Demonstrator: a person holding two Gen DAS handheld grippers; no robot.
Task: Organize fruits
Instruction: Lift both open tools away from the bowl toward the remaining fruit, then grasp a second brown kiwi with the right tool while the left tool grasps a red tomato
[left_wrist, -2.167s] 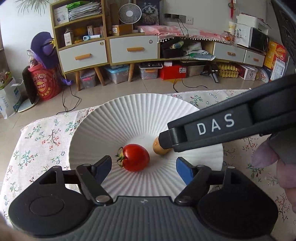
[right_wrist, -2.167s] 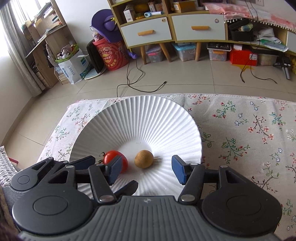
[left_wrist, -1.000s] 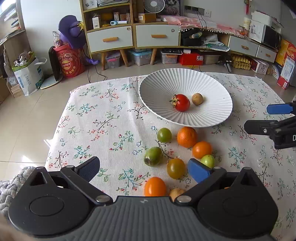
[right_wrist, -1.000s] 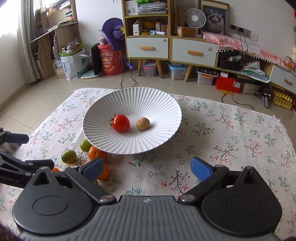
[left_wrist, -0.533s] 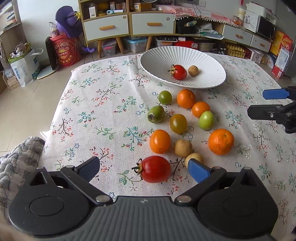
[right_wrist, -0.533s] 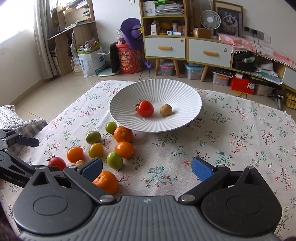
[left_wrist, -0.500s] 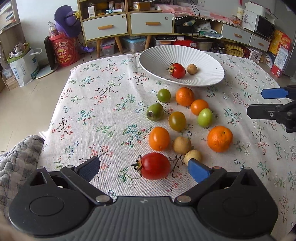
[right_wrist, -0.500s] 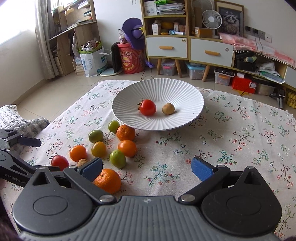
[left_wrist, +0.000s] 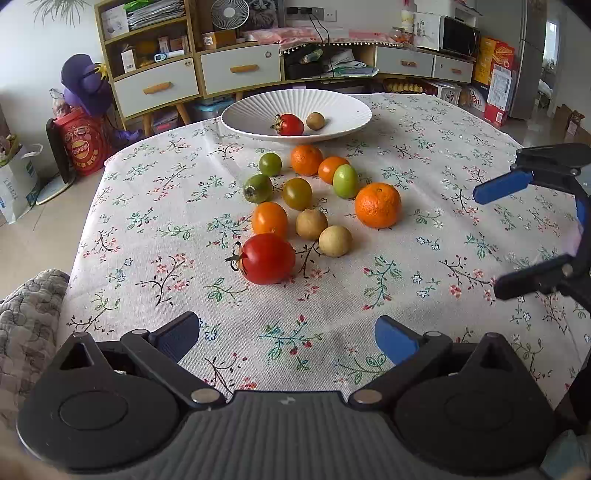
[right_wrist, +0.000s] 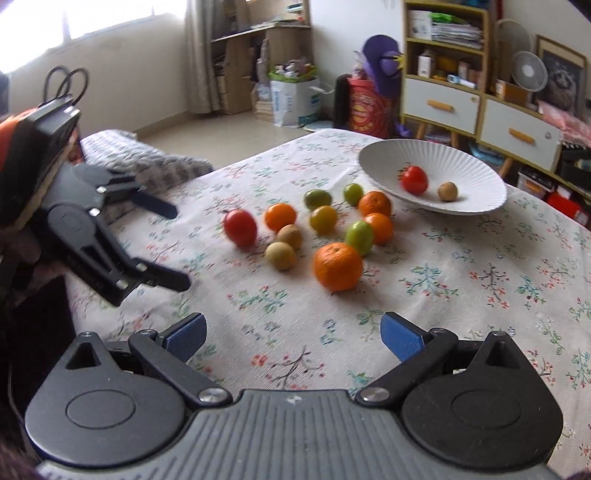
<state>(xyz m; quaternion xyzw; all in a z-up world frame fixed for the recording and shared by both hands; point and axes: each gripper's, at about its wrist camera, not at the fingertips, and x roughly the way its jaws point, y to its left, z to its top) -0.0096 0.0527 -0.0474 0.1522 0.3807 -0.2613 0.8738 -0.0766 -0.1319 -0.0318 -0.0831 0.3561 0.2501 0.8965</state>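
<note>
Two wrist cameras, low over one table

Each fisheye looked forward between its own spread fingers across the floral tablecloth (left_wrist: 155, 229). Both shared the loose fruit cluster (left_wrist: 303, 199) ahead and the white plate (right_wrist: 476, 173) beyond; the left gripper (right_wrist: 177, 247) showed leftward in the right view, which was blurred.

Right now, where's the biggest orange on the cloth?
The large round orange sits on the right edge of the loose fruit cluster in the left wrist view, beside the light green oval fruit, on the near side of the white ribbed plate.
</note>
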